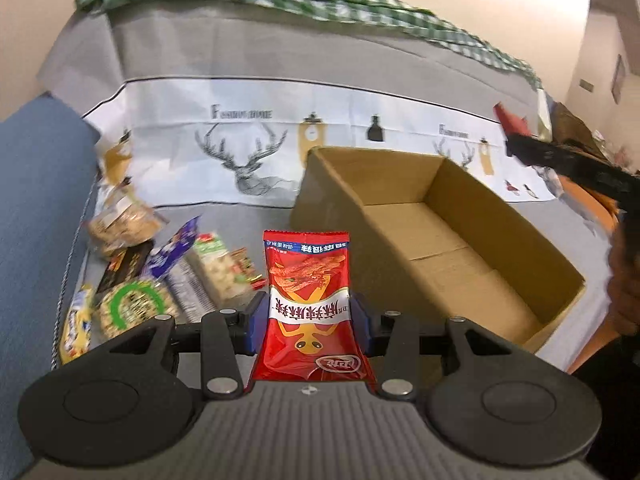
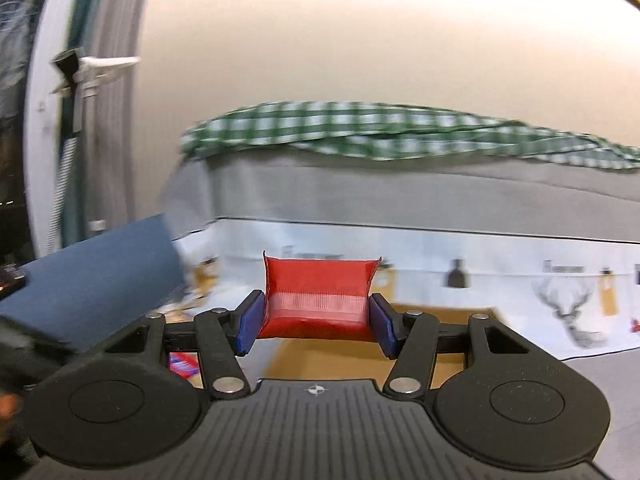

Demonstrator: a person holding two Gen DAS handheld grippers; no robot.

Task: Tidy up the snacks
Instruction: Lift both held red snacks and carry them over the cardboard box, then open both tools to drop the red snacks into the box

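A grey cloth with a white deer-print band (image 1: 256, 148) covers the sofa seat (image 1: 224, 208). On it an open, empty cardboard box (image 1: 436, 232) sits toward the right side. A loose heap of snack packets (image 1: 160, 272) lies at the left edge, beside the blue armrest (image 1: 36, 208).

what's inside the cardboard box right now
The box looks empty: only its bare cardboard floor and inner walls show, no snacks. The near wall hides a strip of floor, and the red packet in the left tool covers the near-left corner.
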